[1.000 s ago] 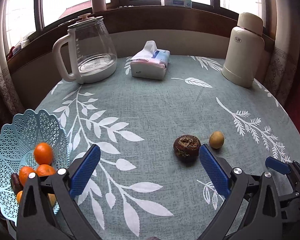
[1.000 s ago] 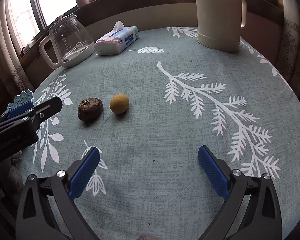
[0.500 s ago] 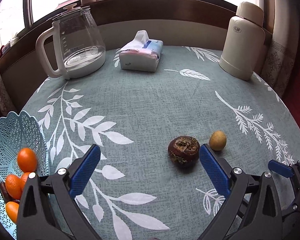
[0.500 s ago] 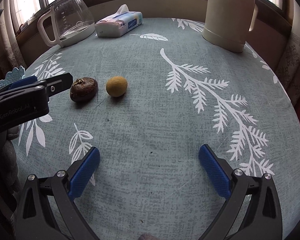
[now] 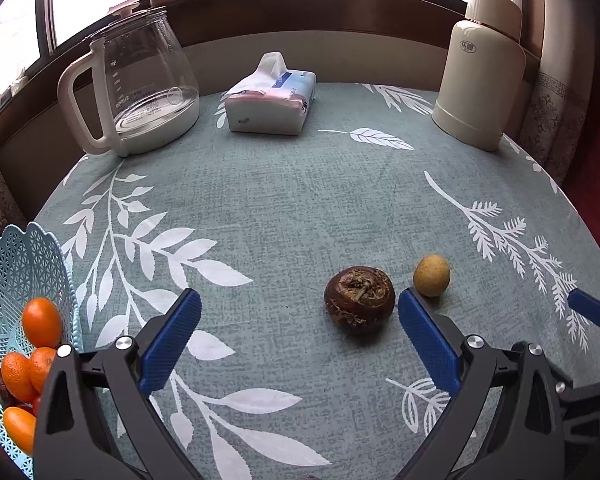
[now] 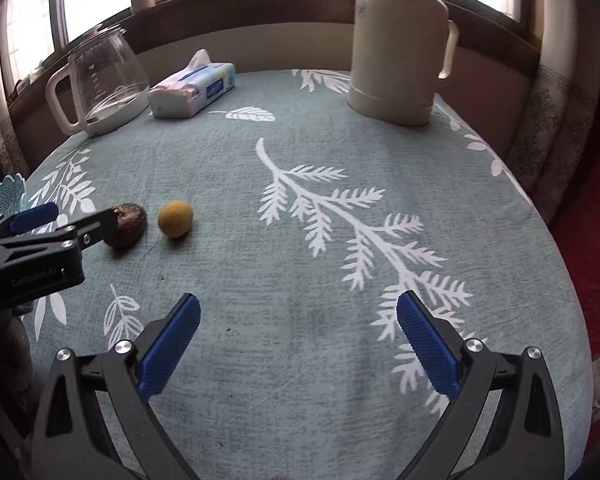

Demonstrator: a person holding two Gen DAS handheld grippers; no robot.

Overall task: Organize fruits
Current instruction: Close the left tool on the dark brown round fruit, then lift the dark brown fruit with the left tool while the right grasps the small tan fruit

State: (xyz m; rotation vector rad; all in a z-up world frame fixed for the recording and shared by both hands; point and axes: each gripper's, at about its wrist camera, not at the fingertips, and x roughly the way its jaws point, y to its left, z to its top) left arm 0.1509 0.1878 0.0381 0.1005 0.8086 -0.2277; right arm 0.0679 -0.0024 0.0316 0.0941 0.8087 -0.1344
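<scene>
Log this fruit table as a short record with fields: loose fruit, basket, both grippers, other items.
loose fruit: dark brown round fruit and small yellow round fruit side by side on the teal leaf-print tablecloth
basket: light blue lattice plastic basket at the left edge, holding small orange fruits
left gripper: open, empty, brown fruit near its right finger
right gripper: open, empty, over bare cloth
other items: glass kettle, tissue pack, cream thermos

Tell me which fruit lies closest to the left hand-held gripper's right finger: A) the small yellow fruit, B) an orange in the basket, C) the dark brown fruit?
C: in the left wrist view the dark brown fruit sits just inside the right finger of the open left hand-held gripper, with the small yellow fruit beyond it.
</scene>
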